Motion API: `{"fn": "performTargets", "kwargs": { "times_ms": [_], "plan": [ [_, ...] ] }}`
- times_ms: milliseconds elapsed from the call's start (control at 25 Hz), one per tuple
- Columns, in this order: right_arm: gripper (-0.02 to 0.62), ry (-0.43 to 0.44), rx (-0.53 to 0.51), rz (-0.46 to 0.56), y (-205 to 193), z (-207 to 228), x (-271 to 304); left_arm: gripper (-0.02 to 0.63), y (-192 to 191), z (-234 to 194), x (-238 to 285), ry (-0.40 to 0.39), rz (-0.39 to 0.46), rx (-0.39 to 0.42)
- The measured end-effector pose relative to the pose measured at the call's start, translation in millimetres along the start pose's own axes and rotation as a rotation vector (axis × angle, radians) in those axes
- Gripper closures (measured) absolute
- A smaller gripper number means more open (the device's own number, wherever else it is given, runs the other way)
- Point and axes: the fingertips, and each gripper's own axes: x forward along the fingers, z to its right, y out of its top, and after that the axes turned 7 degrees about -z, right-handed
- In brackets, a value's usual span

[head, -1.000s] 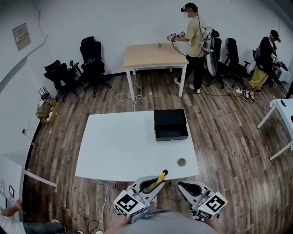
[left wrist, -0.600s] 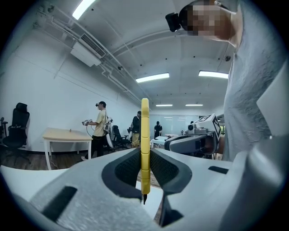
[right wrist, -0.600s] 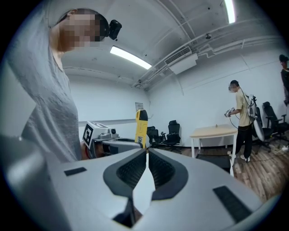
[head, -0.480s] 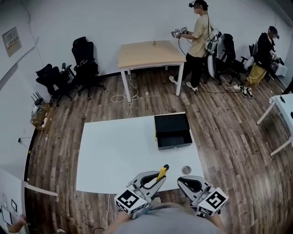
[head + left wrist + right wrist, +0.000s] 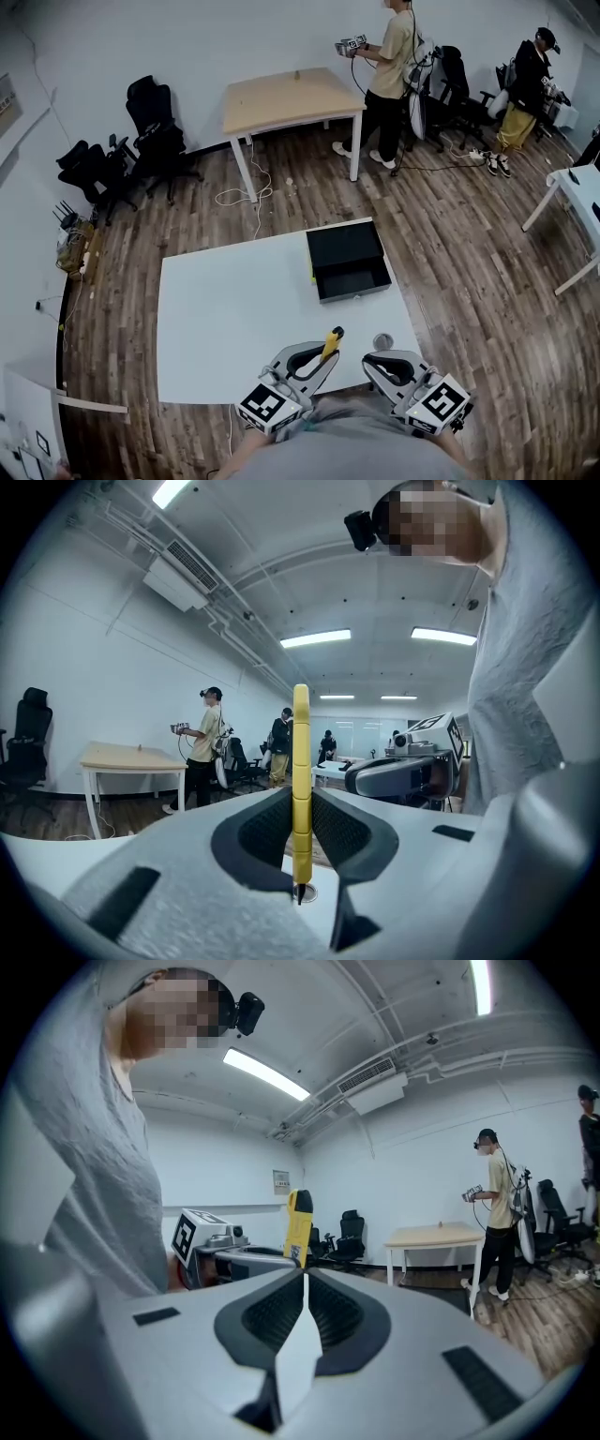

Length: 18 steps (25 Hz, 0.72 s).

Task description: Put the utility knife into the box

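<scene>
In the head view a yellow utility knife [image 5: 331, 343] sticks up and forward from my left gripper [image 5: 323, 361], which is shut on it over the near edge of the white table [image 5: 225, 309]. The left gripper view shows the knife [image 5: 300, 780] upright, clamped between the jaws. An open black box [image 5: 347, 262] lies at the table's far right side, some way ahead of both grippers. My right gripper [image 5: 371, 363] hovers beside the left one, shut with nothing in it; its jaws [image 5: 305, 1277] meet in the right gripper view, where the knife [image 5: 298, 1225] shows beyond them.
A round cable hole [image 5: 382, 342] sits in the tabletop just ahead of the right gripper. Beyond the white table are a wooden table [image 5: 286, 97], a standing person [image 5: 386, 56] holding grippers, black office chairs [image 5: 155, 127], floor cables [image 5: 239, 197], and another white table [image 5: 581, 187] at the right.
The white table and black box have drawn nearer in the head view, and both grippers now sit over the table's near edge. The left gripper still grips the knife.
</scene>
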Motion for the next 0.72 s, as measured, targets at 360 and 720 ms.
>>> {"fn": "performTargets", "kwargs": {
  "times_ms": [360,720],
  "plan": [
    [0.563,0.022,-0.014,-0.004,9.2,24.2,-0.1,0.537,14.0,-11.5,11.7,0.041,0.009,-0.003],
    [0.563,0.037,-0.013,-0.003,1.0,29.2,1.8,0.537,8.1,-9.7,20.5,0.035,-0.007,0.017]
  ]
}}
